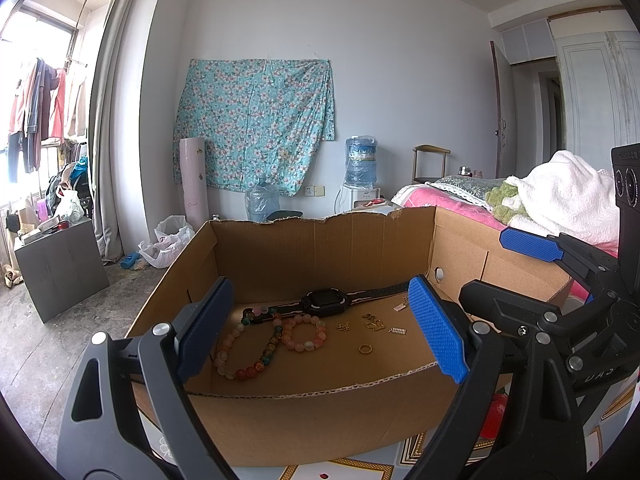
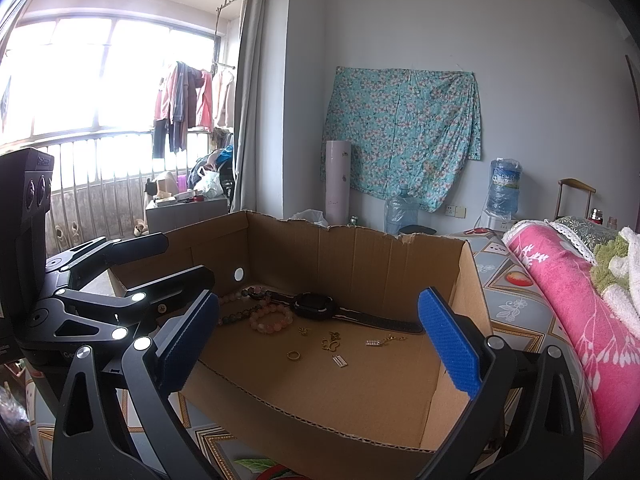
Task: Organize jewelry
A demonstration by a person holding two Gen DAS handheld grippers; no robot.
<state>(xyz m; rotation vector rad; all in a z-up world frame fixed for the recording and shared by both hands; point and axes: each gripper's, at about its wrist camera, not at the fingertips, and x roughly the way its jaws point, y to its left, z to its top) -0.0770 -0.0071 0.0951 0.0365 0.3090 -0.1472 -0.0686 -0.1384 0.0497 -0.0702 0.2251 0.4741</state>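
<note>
Open cardboard box (image 1: 320, 404) resting on a patterned surface, its floor carrying the jewelry; left gripper (image 1: 320, 330) held above the near wall with its blue-padded fingers (image 1: 438, 330) spread wide and nothing between them; right gripper (image 2: 316, 342) likewise spread and empty, poised over the near wall in its own view, and seen in the left view at the box's right side. Black watch (image 1: 326, 302) lying flat toward the far wall, strap stretched across the floor; long bead strand (image 1: 256, 354) of peach, orange and dark green beads looped at the left, touching the small pink bead bracelet (image 1: 304, 334) just in front of the watch; gold ring (image 1: 364, 349) lying apart nearer the front; gold butterfly charm (image 1: 374, 320) and a small gold piece (image 1: 343, 326) between ring and watch; two small silver abacus-shaped charms (image 2: 339, 361) on the floor to the right of these. Pink blanket (image 2: 576, 320) and white towel (image 1: 568, 196) on the bed to the right; floral cloth (image 1: 256, 124) hung on the far wall; water dispenser (image 1: 361, 168) standing beside it
</note>
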